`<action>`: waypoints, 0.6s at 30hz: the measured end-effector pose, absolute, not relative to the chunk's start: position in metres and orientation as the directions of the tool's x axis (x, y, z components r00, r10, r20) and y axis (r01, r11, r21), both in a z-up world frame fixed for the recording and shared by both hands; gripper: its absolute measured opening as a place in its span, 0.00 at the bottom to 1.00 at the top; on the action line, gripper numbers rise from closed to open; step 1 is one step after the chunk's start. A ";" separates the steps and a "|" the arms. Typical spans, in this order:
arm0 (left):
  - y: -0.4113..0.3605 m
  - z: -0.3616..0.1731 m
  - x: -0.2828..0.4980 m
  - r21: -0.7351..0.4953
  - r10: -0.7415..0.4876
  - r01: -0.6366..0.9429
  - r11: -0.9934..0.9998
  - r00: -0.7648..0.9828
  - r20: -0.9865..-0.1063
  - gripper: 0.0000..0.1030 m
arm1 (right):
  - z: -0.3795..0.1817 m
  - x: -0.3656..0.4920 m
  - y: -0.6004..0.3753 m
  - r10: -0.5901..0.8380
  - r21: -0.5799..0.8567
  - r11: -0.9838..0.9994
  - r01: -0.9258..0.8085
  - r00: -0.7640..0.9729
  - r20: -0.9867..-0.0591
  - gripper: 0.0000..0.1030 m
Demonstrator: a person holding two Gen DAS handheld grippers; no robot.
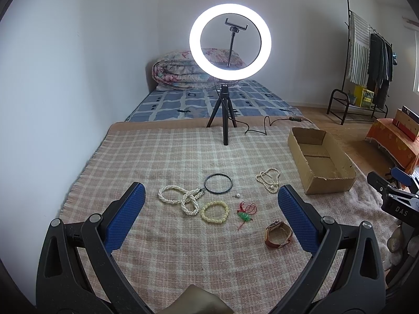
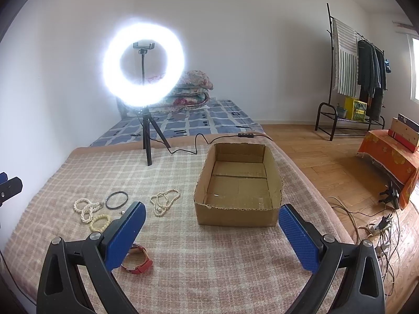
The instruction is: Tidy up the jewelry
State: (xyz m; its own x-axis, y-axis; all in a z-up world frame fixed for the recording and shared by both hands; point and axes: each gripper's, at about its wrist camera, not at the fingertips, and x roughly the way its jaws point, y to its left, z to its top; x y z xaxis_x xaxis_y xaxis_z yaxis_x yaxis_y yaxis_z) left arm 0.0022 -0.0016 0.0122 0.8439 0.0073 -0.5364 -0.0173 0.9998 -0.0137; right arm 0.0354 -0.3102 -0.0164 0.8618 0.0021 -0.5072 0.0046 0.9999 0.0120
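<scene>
Jewelry lies spread on a checked blanket [image 1: 167, 157]: a white pearl necklace [image 1: 180, 198], a dark bangle [image 1: 218, 184], a yellow bead bracelet [image 1: 214, 211], a small stud [image 1: 237, 195], a green pendant on red cord [image 1: 244, 216], a red-strapped watch [image 1: 278, 234] and a second pearl strand [image 1: 268, 179]. An empty cardboard box [image 1: 320, 161] sits to the right. My left gripper [image 1: 210, 196] hovers open above the pieces. My right gripper [image 2: 212, 214] stands open in front of the box [image 2: 239, 183]; its left finger hides part of the watch [image 2: 138, 263].
A lit ring light on a tripod [image 1: 226, 120] stands at the blanket's far edge, its cable [image 1: 262, 128] trailing right. Behind are a mattress [image 1: 209, 102] and folded quilt. A clothes rack [image 2: 351, 78], orange-draped table [image 2: 390, 157] and floor cables [image 2: 377, 225] lie right.
</scene>
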 end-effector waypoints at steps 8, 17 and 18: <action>-0.001 0.012 0.001 -0.014 0.005 -0.014 1.000 0.844 -0.537 1.00 | -0.016 0.035 -0.310 0.003 0.013 1.000 0.005 0.862 -0.507 0.99; 0.000 0.013 0.001 -0.015 0.005 -0.015 1.000 0.845 -0.535 1.00 | -0.015 0.035 -0.309 0.008 0.014 1.000 0.000 0.861 -0.509 0.99; 0.000 0.014 0.002 -0.015 0.005 -0.015 1.000 0.844 -0.536 1.00 | -0.015 0.035 -0.308 0.008 0.015 1.000 -0.001 0.861 -0.509 0.99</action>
State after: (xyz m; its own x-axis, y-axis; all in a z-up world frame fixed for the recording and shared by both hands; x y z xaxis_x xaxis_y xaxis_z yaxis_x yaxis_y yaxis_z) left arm 0.0017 0.0000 0.0143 0.8443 0.0047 -0.5359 -0.0150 0.9998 -0.0148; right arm 0.0346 -0.3085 -0.0152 0.8608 0.0082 -0.5089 -0.0008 0.9999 0.0148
